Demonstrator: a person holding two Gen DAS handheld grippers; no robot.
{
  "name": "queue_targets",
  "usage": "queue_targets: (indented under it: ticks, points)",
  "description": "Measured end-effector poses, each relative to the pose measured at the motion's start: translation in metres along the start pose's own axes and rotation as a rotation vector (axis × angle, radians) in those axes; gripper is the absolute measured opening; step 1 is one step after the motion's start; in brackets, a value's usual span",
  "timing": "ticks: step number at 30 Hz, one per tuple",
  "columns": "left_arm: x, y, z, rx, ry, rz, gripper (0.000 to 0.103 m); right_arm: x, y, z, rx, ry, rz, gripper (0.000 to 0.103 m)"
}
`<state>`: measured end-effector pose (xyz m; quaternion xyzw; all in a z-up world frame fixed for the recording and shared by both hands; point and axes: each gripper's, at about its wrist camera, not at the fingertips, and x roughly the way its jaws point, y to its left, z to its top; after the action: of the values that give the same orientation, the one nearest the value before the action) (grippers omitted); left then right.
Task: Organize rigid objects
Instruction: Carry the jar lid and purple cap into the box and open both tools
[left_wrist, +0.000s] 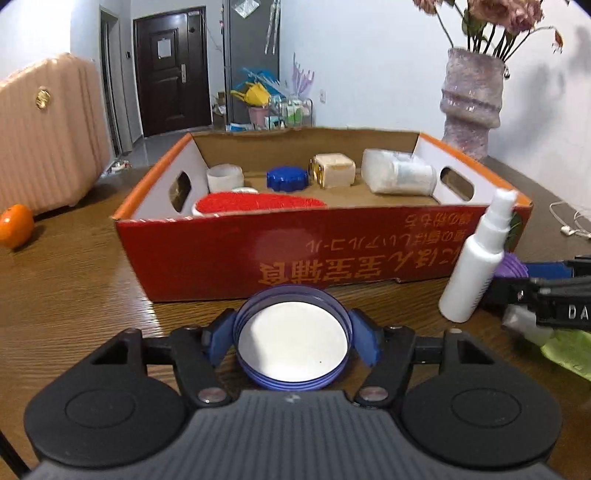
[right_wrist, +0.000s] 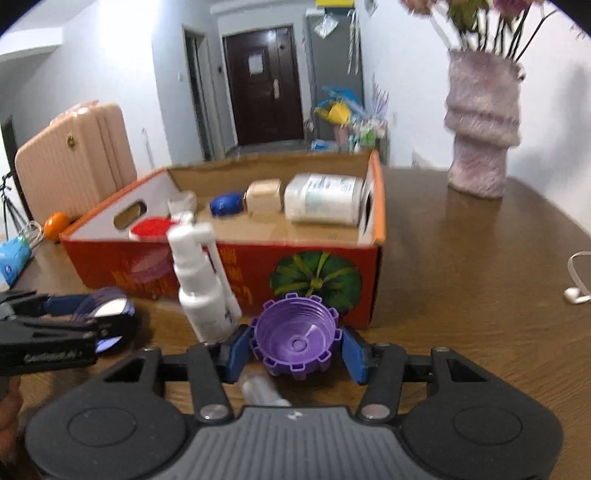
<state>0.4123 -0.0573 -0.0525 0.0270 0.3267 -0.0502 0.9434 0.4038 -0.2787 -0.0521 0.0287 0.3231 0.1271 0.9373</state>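
Note:
My left gripper (left_wrist: 291, 338) is shut on a blue-purple lid with a white liner (left_wrist: 292, 341), held just in front of the red cardboard box (left_wrist: 314, 251). My right gripper (right_wrist: 293, 347) is shut on a purple notched cap (right_wrist: 295, 339), its hollow side facing the camera, near the box's front right corner (right_wrist: 325, 280). A white spray bottle (left_wrist: 476, 262) stands tilted between the two grippers; it also shows in the right wrist view (right_wrist: 201, 284). Inside the box lie a red lid (left_wrist: 258, 203), a blue cap (left_wrist: 287, 179), a beige cube (left_wrist: 334, 170), a white jar (left_wrist: 399, 173) and a white cup (left_wrist: 224, 177).
A mauve vase with flowers (left_wrist: 472, 99) stands at the back right of the wooden table (right_wrist: 461, 258). An orange (left_wrist: 15, 225) and a pink suitcase (left_wrist: 48, 129) are at the left. White earphones (right_wrist: 576, 291) lie at the right. A green item (left_wrist: 569, 350) lies near the right gripper.

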Motion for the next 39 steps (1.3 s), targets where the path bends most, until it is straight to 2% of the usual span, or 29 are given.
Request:
queue_targets:
  ticks: [5,9,13,19,24,31,39]
  points:
    - [-0.064,0.007,-0.01,-0.036,-0.078,-0.006,0.067,-0.047,0.011,0.005,-0.031,-0.092,-0.043,0.052]
    - [-0.123,0.013,-0.029,-0.057,-0.154,0.011,0.067,-0.093,0.035,0.0,-0.077,-0.139,-0.018,0.052]
    - [-0.178,0.02,-0.053,-0.089,-0.208,0.012,0.067,-0.131,0.067,-0.022,-0.1,-0.139,0.04,0.052]
    - [-0.239,0.03,-0.085,-0.111,-0.252,0.008,0.067,-0.171,0.11,-0.067,-0.089,-0.112,0.113,0.052]
    - [-0.277,0.031,-0.105,-0.118,-0.285,0.005,0.067,-0.204,0.131,-0.095,-0.093,-0.111,0.135,0.052]
    - [-0.314,0.021,-0.128,-0.115,-0.327,-0.02,0.067,-0.246,0.132,-0.114,-0.094,-0.152,0.119,0.052]
    - [-0.327,0.009,-0.142,-0.095,-0.344,-0.048,0.067,-0.26,0.126,-0.133,-0.079,-0.156,0.112,0.052]
